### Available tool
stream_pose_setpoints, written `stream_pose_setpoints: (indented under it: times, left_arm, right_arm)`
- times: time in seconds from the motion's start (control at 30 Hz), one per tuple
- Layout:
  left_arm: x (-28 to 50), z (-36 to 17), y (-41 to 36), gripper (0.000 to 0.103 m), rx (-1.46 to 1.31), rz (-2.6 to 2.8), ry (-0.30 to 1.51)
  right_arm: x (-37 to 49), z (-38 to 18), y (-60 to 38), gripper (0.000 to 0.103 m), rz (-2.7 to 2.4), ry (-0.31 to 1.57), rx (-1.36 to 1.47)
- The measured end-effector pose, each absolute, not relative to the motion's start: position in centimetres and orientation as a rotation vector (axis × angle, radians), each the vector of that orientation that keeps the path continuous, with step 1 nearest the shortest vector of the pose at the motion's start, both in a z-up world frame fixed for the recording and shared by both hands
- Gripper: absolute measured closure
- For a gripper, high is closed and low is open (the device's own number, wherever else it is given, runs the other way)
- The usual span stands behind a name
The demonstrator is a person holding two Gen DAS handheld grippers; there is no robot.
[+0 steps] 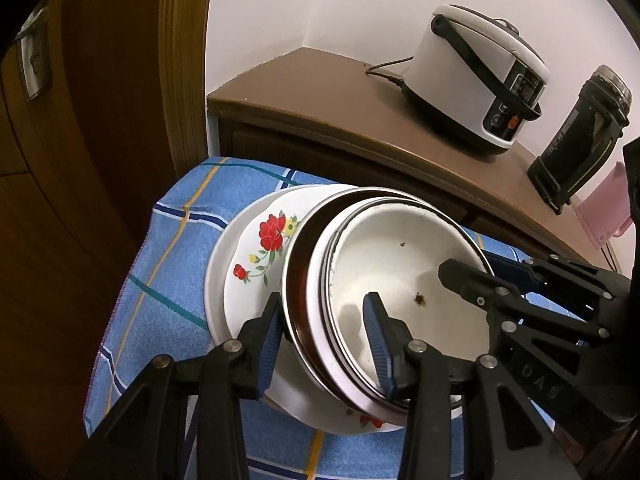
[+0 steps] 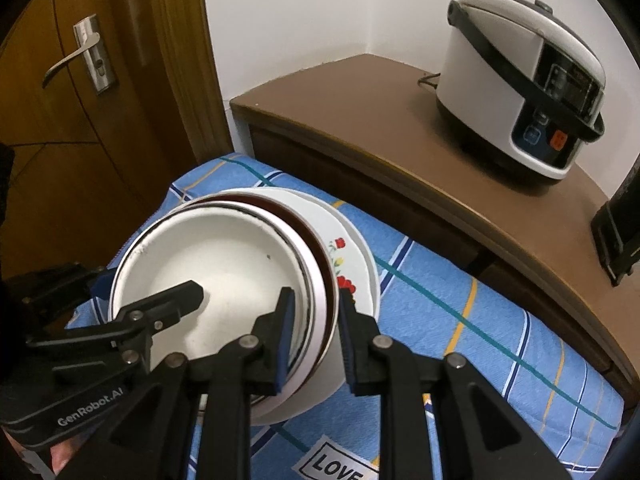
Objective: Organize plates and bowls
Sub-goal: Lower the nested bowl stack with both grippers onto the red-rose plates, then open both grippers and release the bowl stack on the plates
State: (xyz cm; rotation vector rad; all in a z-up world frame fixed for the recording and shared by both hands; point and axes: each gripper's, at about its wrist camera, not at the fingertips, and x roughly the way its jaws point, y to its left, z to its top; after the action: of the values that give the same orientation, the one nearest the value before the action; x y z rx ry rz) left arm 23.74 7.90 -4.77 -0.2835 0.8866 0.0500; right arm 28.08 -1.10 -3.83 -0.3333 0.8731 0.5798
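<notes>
A stack of dishes sits on a blue checked cloth. At the bottom is a white plate with red flowers, also in the right wrist view. On it rest nested bowls: a metal-rimmed bowl with dark inside and a white enamel bowl, seen too in the right wrist view. My left gripper straddles the left rims of the nested bowls, jaws apart. My right gripper straddles their right rims, jaws apart; it shows in the left wrist view.
A brown cabinet stands behind the cloth with a white rice cooker, a black flask and a pink cup. A wooden door with a handle is at the left. The cloth has a "LOVE" label.
</notes>
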Motion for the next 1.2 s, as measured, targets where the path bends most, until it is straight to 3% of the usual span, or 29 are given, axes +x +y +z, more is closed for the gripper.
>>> stream_pose_setpoints:
  times: [0.1,0.23,0.3,0.43,0.63,1.2]
  left_arm:
    - [23.5,-4.7,7.8,0.059,-0.262,0.060,0.864]
    - [22.9,-3.8,7.6,0.039,-0.208,0.125,0.818]
    - [22.2,-3.1,7.7,0.038,-0.192,0.161,0.771]
    - [20.3,-1.4,7.3,0.030,-0.178,0.172,0.682]
    - [16.9,0.9,4.9,0.028,-0.115,0.143,0.564]
    - [12.1,3.1,-0.2,0.028,-0.097,0.047,0.488]
  right_arm:
    - [28.0,-3.5,-1.8,0.079,0.583,0.831,-0.285]
    - [27.1,-2.3,-3.5,0.050,0.552,0.734,-0.244]
    - [26.2,-1.6,-4.4,0.044,0.539,0.694,-0.231]
    - [24.1,-0.5,-6.4,0.038,0.502,0.627,-0.217]
    - [19.4,1.1,-10.2,0.029,0.439,0.527,-0.190]
    - [12.9,5.1,-15.9,0.018,0.378,0.391,-0.130]
